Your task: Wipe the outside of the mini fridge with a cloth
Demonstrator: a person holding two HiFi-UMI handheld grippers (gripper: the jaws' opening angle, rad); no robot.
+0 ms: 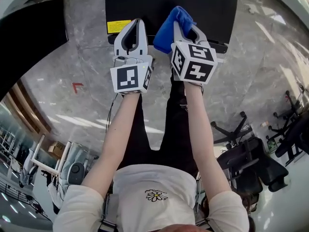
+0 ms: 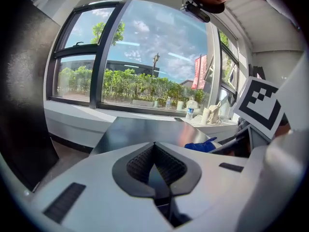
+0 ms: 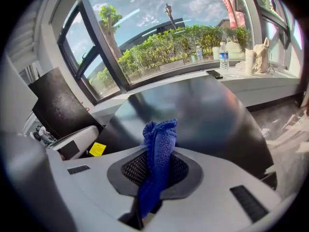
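Right gripper view showed your right claw [image 3: 155, 170] pinching the blue cloth [image 3: 159, 137] above the black mini fridge [image 3: 198, 110] at centre, your left claw [image 2: 154, 161] pressed together.

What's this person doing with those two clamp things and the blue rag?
A person holds a gripper in each hand over a black mini fridge. The right gripper is clamped on a blue cloth, near the front edge of the fridge's top. The left gripper is shut and empty beside it. Whether the cloth touches the fridge is unclear.
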